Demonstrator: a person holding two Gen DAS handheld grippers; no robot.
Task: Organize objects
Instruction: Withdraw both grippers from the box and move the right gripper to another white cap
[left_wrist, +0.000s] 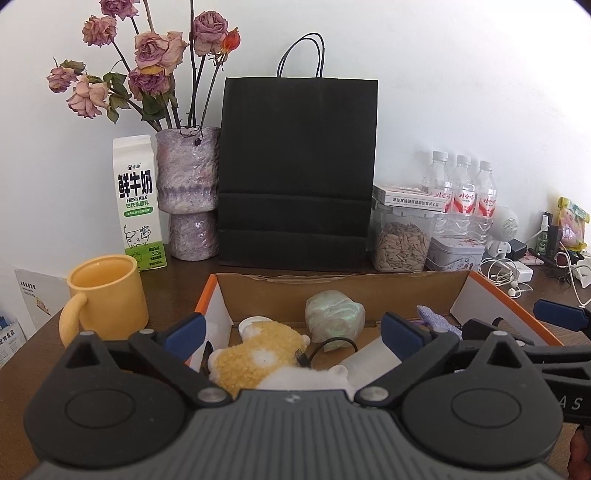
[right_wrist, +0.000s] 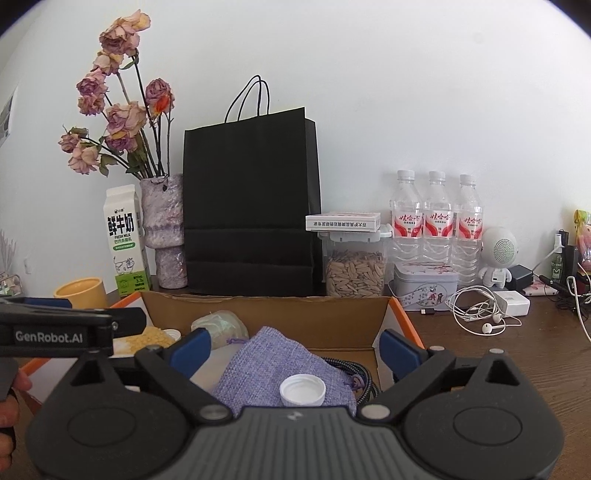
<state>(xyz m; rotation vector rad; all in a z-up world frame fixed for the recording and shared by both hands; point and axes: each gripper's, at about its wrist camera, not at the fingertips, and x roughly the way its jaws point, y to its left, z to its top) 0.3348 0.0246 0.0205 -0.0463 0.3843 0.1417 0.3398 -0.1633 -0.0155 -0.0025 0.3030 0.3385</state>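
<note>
- Both grippers are seen over the box (left_wrist: 458, 291), side by side; the left gripper (left_wrist: 293, 334) is spread wide, nothing clamped, with the plush (left_wrist: 258, 350) lying below and between its pads.
- The right gripper (right_wrist: 295, 345) is likewise held wide open and empty, the pouch (right_wrist: 280, 360) and cap (right_wrist: 302, 389) resting loose beneath it.
- All the small things are found inside the box: one plush, one pouch, one cap, one wrapped bundle (left_wrist: 334, 319), one braided cable (right_wrist: 364, 376).
- Behind, three bottles (right_wrist: 437, 221) are counted, one jar (right_wrist: 354, 269), one tin (right_wrist: 424, 282), one bag (right_wrist: 251, 206), one carton (right_wrist: 123, 243), one vase (right_wrist: 164, 229), one mug (left_wrist: 107, 295).
- A risk is judged: the cap, merely perched on the pouch, could be tipped off if the pouch is nudged.
- The two grippers are held close; a clash could be caused by a careless withdrawal.
- The mug, just beside the box's left wall, could be knocked by a swing to the left.
</note>
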